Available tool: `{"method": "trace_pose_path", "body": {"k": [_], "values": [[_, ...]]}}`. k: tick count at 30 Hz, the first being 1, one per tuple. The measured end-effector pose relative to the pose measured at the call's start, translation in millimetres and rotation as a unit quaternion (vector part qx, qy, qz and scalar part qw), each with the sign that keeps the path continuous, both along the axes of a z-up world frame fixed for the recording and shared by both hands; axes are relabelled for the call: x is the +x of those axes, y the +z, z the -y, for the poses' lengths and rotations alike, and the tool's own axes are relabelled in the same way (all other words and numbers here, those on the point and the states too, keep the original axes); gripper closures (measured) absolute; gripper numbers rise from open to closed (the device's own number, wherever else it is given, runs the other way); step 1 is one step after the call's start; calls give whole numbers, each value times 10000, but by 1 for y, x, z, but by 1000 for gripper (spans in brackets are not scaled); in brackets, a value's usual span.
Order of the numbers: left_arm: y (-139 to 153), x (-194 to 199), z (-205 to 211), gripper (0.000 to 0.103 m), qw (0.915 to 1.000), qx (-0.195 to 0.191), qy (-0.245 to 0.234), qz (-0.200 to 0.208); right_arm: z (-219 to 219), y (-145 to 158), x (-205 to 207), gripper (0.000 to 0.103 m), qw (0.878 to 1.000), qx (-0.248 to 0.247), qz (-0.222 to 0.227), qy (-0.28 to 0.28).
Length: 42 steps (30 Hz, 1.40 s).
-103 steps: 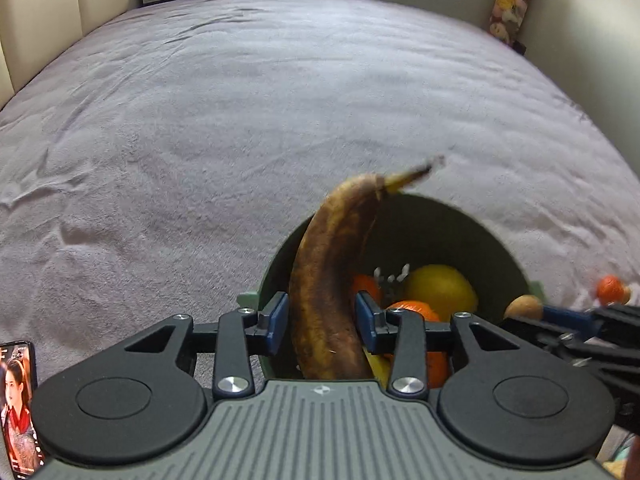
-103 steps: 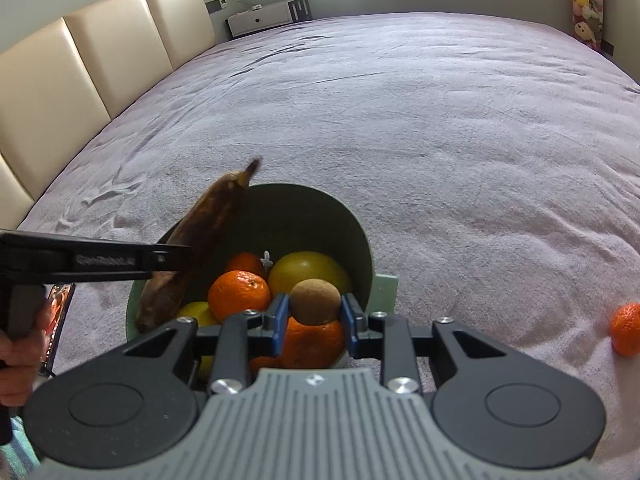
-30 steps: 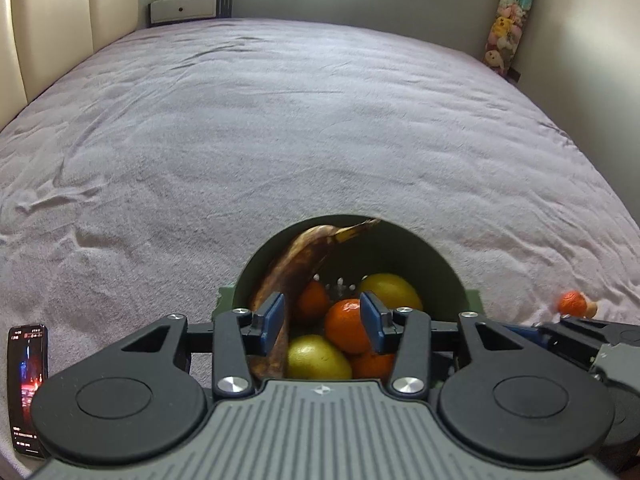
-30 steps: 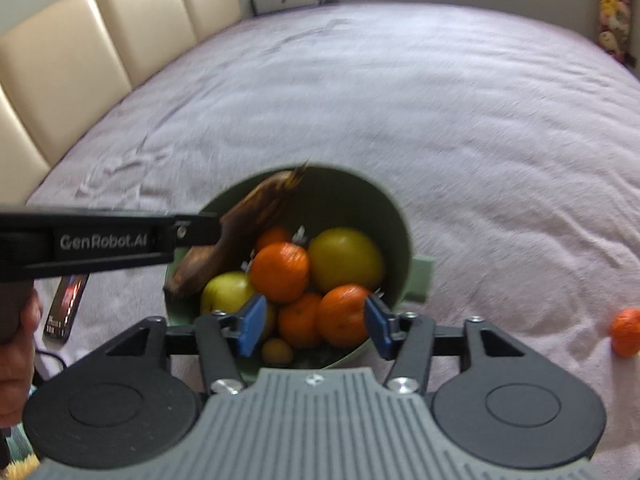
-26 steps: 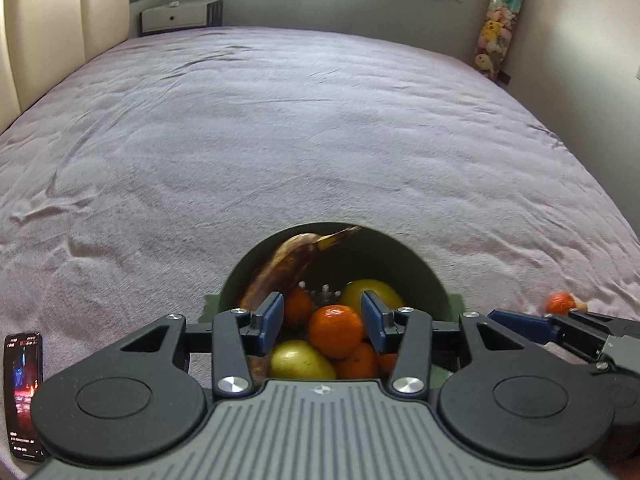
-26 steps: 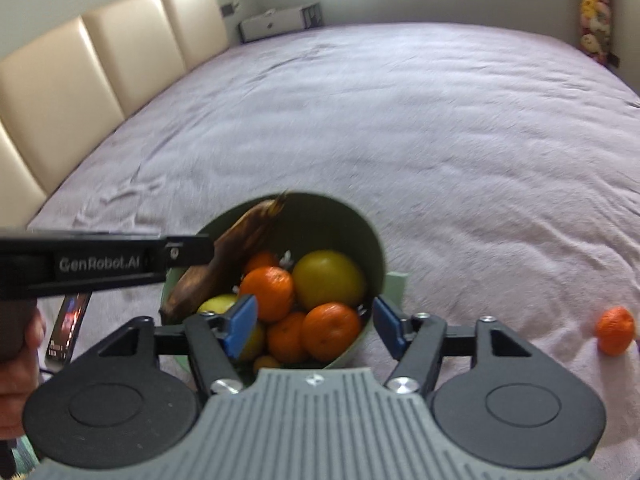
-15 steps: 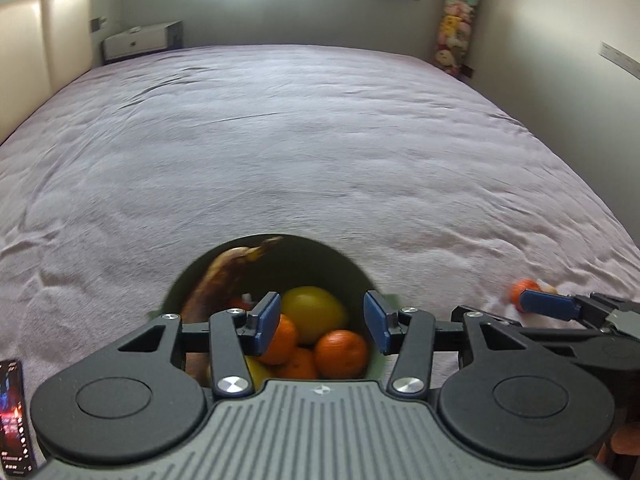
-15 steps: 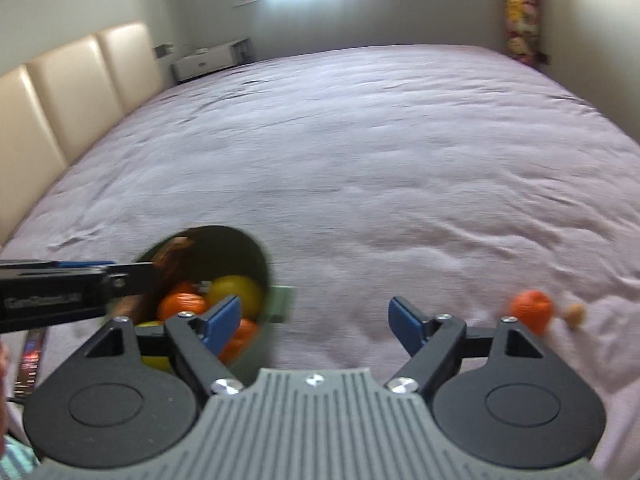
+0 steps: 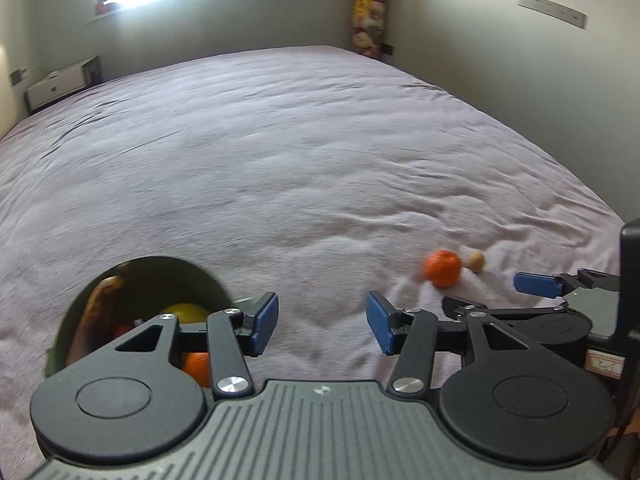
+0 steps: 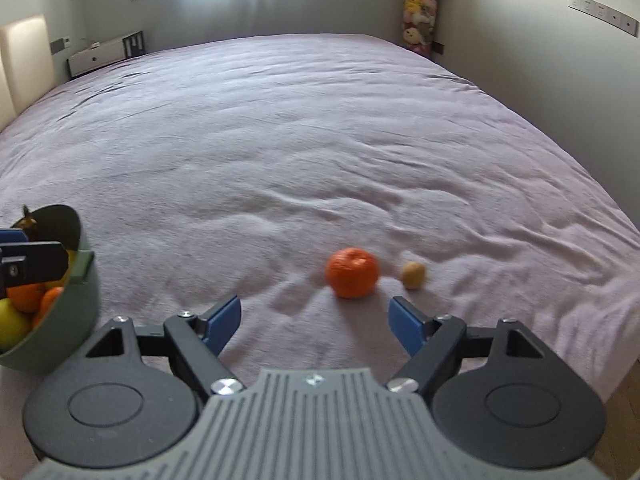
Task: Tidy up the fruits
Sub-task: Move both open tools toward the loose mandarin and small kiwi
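Observation:
A green bowl (image 9: 216,288) at the lower left of the left wrist view holds a brown banana (image 9: 94,316), a yellow fruit and oranges; it also shows at the left edge of the right wrist view (image 10: 72,320). An orange (image 10: 352,273) and a small tan fruit (image 10: 413,275) lie loose on the bed, just ahead of my right gripper (image 10: 316,322), which is open and empty. My left gripper (image 9: 322,324) is open and empty, to the right of the bowl. The orange (image 9: 442,268) and tan fruit (image 9: 476,260) also show in the left wrist view.
The fruit lies on a wide bed with a wrinkled mauve cover (image 10: 300,140). The bed's right edge drops off near the tan fruit (image 10: 624,340). A white cabinet (image 10: 104,54) and a stack of plush toys (image 10: 420,8) stand by the far wall.
Both grippers let go of their fruit into the bowl, the left the banana and the right a small brown fruit. Both opened and swung right, the right one toward the loose orange.

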<state>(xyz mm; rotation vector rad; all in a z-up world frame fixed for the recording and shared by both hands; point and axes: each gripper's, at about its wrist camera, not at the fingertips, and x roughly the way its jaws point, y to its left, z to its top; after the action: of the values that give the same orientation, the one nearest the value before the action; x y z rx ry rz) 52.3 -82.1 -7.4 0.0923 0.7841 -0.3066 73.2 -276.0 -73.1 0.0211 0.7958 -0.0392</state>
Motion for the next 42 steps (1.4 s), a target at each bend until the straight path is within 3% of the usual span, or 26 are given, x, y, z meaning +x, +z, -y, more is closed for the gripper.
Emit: {"method": "trace_pose_path", "body": {"k": [5, 13, 19, 22, 28, 33, 39, 42], "values": [[-7, 0, 28, 36, 9989, -52, -448, 119, 17, -3, -3, 25, 9996, -16, 201, -221], [-24, 11, 63, 20, 9976, 93, -507, 452, 45, -16, 8, 25, 9966, -7, 305, -766], [-40, 24, 84, 16, 9971, 180, -591, 455, 84, -32, 15, 27, 9790, 1185, 219, -1645], [-47, 28, 93, 16, 9956, 64, -725, 584, 94, -39, 16, 31, 9740, 1212, 219, -1900], [-65, 46, 109, 17, 9962, -159, -818, 247, 108, -45, 19, 48, 9642, 1708, 286, -2008], [-77, 51, 115, 16, 9941, 2, -980, 471, 114, -50, 22, 59, 9596, 2009, 249, -1956], [-94, 53, 131, 16, 9877, 347, -1441, 498, 122, -54, 24, 59, 9436, 2536, 335, -2100], [-103, 58, 136, 16, 9879, 388, -1434, 443, 118, -54, 31, 60, 9458, 2515, 379, -2020]]}}
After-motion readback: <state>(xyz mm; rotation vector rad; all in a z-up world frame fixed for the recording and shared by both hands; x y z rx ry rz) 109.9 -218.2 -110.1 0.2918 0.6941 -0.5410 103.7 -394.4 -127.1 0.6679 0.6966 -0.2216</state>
